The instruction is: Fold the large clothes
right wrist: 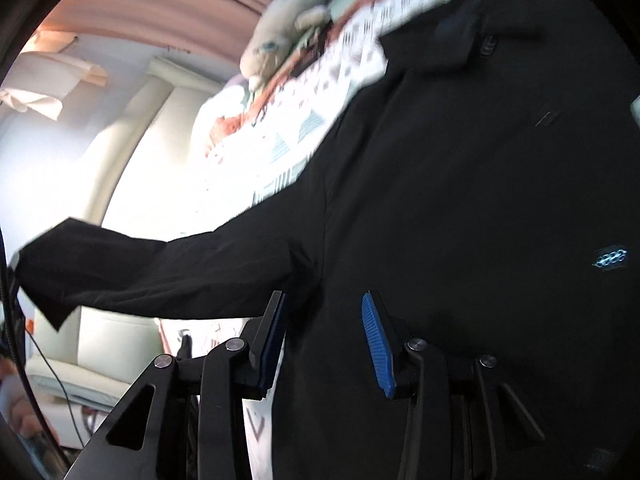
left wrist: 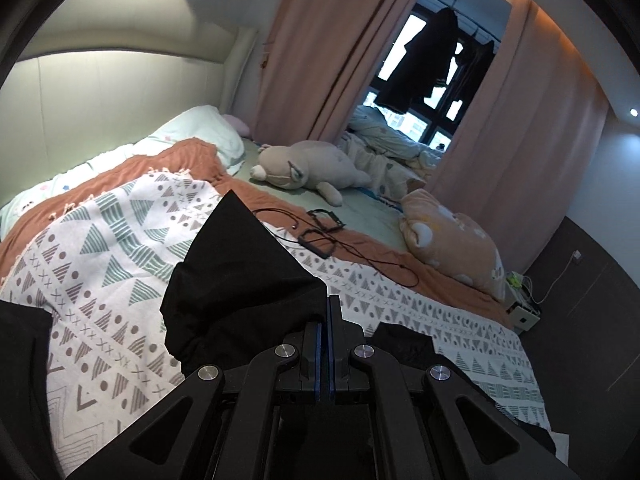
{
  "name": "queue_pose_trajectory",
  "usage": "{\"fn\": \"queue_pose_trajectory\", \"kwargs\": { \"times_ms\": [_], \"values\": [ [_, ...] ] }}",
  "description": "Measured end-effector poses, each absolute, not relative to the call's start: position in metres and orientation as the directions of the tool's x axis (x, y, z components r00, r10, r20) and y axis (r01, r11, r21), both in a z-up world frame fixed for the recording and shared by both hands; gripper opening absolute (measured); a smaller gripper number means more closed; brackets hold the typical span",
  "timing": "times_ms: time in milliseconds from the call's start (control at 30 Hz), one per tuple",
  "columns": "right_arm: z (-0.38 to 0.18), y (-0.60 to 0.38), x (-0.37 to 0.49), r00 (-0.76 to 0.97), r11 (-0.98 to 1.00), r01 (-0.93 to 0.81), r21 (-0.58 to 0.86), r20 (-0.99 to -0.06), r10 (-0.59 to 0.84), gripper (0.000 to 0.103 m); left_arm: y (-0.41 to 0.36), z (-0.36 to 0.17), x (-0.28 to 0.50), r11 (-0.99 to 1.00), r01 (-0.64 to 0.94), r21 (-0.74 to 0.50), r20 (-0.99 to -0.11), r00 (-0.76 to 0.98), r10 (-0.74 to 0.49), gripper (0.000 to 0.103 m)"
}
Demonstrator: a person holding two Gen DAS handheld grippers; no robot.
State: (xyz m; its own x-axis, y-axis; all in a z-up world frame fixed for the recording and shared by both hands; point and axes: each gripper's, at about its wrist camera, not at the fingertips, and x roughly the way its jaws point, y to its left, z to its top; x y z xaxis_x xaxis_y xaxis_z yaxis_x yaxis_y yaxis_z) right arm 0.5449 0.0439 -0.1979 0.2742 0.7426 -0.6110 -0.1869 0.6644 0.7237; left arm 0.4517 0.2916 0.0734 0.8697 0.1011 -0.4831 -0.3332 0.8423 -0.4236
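We see the bed [left wrist: 280, 200] under a patterned blanket [left wrist: 100, 260], black jacket [right wrist: 460, 200] spread on it. Left gripper [left wrist: 327, 320] is clamped on a lifted jacket fold. Right gripper [right wrist: 324, 320] gapes wide over the jacket near the armpit, pads [right wrist: 374, 340] empty.

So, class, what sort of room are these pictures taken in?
Most likely a bedroom: a bed with a patterned blanket, a pillow near the headboard, and a plush toy lying by the pink curtains.
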Motion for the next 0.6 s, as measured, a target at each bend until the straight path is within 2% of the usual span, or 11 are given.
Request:
{"fn": "queue_pose_trajectory", "kwargs": {
  "times_ms": [267, 400, 600],
  "values": [
    [-0.149, -0.061, 0.514, 0.468, 0.723, -0.143, 0.676, -0.597, 0.651, 0.041, 0.216, 0.084, 0.484, 0.884, -0.215, -0.416, -0.485, 0.874, -0.016, 0.001],
    [-0.157, -0.109, 0.489, 0.506, 0.733, -0.095, 0.673, -0.601, 0.618, 0.042, 0.176, 0.082, 0.502, 0.906, -0.15, -0.397, -0.489, 0.87, -0.07, 0.001],
    [-0.17, -0.153, 0.499, 0.529, 0.702, 0.002, 0.712, -0.597, 0.604, 0.042, 0.129, 0.063, 0.529, 0.92, -0.087, -0.383, -0.511, 0.849, -0.132, 0.001]
  ]
}}
